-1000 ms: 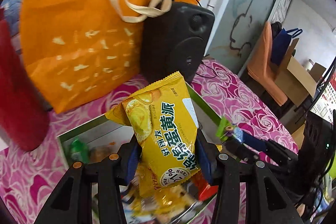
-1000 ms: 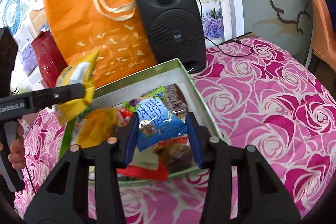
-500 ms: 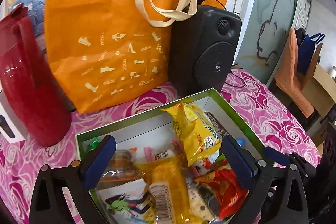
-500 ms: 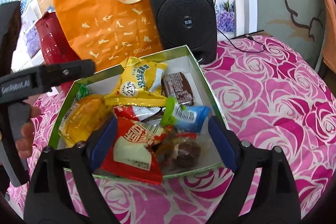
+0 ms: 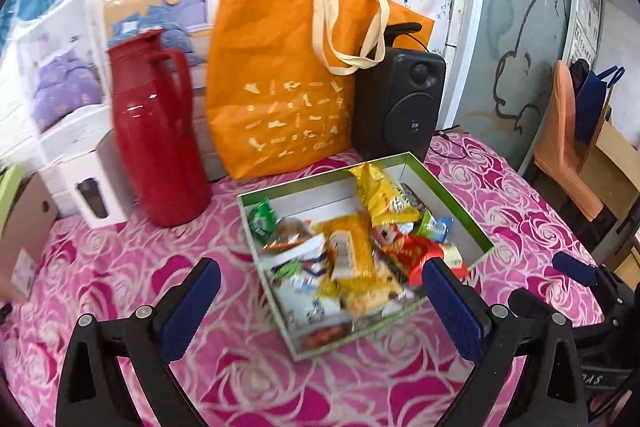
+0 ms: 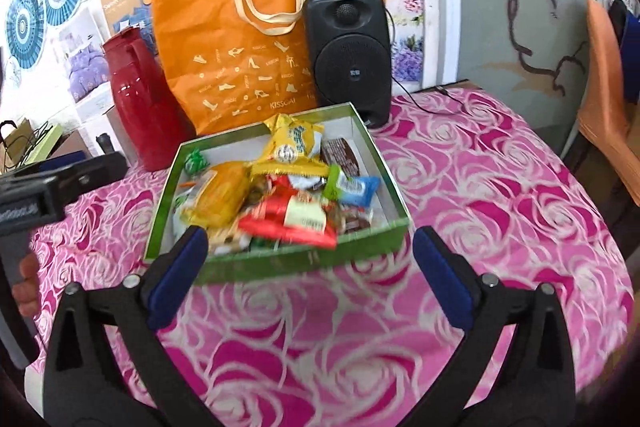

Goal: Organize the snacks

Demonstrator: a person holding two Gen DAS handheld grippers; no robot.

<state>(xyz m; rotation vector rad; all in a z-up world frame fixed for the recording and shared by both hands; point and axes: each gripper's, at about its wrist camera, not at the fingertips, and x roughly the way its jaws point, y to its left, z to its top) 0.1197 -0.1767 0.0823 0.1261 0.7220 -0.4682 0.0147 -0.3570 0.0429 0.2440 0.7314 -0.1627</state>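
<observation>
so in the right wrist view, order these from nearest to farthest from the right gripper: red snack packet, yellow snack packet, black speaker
1. red snack packet, at the box's near edge, just beyond the open right gripper.
2. yellow snack packet, toward the box's far side.
3. black speaker, behind the box, right of the orange bag.

A tall orange paper tote bag (image 6: 256, 43) with cream handles and a pale shoe print stands upright at the back of the counter (image 6: 500, 195), which wears a pink rose-patterned cloth. Just right of the bag, touching it, stands a black plastic speaker (image 6: 348, 55). Left of the bag stands a glossy red plastic jug (image 5: 154, 131), and beyond that jug a white cardboard carton (image 5: 94, 179).
</observation>
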